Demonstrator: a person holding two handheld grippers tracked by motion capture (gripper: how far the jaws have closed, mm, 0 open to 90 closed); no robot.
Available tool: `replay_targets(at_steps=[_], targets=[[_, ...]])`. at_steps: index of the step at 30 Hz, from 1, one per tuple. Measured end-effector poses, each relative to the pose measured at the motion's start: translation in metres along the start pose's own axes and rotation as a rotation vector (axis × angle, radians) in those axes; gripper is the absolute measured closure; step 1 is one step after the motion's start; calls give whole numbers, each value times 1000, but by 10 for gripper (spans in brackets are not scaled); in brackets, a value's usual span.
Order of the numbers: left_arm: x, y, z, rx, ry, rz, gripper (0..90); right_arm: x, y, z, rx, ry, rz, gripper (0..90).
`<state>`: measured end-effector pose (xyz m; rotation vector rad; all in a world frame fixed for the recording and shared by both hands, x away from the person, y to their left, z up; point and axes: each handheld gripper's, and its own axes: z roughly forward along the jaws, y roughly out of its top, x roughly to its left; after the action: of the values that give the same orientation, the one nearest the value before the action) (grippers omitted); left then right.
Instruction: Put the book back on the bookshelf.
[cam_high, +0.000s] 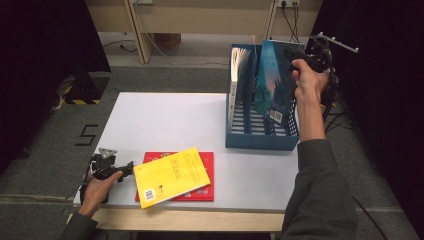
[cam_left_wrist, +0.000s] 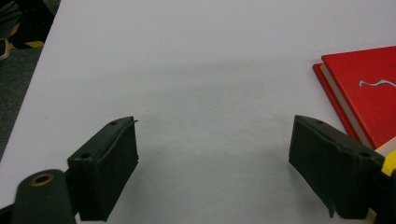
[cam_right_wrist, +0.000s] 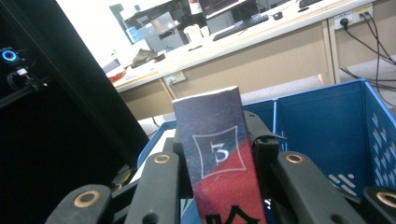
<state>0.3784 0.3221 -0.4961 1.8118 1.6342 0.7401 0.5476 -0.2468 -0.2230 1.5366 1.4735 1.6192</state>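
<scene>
Resting at the table's near edge, the left gripper (cam_high: 127, 167) gapes wide on nothing beside the yellow book (cam_high: 171, 176); farther off, the right gripper (cam_right_wrist: 219, 186) clamps the blue book (cam_high: 272, 85) upright in the blue rack (cam_high: 260, 140).

Even light from overhead falls on the white table (cam_high: 165, 120), while black curtains at both sides stay very dark. In the left gripper view the jaws throw soft shadows on the tabletop, slightly blurred. In the right gripper view the bright background is washed out and the near jaws are soft.
</scene>
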Motion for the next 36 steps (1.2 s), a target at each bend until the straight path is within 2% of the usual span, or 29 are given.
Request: replay_targets(at_steps=[4, 9, 13, 19, 25, 29, 30, 32, 34, 36], targets=[[0, 0, 0, 0, -2, -1, 149, 0, -2, 10, -3, -25, -4, 712], [0, 0, 0, 1, -4, 3, 149, -1, -10, 23, 3, -45, -32, 712], [0, 0, 0, 2, -4, 4, 149, -6, -21, 33, 9, -60, -17, 709], [-1, -1, 0, 7, -5, 7, 149, -17, -38, 40, 9, -55, 4, 704], [-2, -1, 0, 9, -4, 13, 149, -21, -52, 43, 23, -57, 21, 684], [-2, -1, 1, 10, -3, 11, 149, -24, -70, 53, 70, -63, 35, 675], [-2, -1, 1, 13, -5, 11, 149, -25, -74, 53, 46, -49, 51, 677], [-2, -1, 1, 12, -5, 15, 149, -25, -76, 53, 44, -32, 59, 681], [-2, -1, 1, 14, -7, 17, 151, -24, -76, 52, 49, -32, 56, 681], [-2, -1, 0, 12, -8, 17, 150, -20, -78, 49, 64, -27, 29, 679]])
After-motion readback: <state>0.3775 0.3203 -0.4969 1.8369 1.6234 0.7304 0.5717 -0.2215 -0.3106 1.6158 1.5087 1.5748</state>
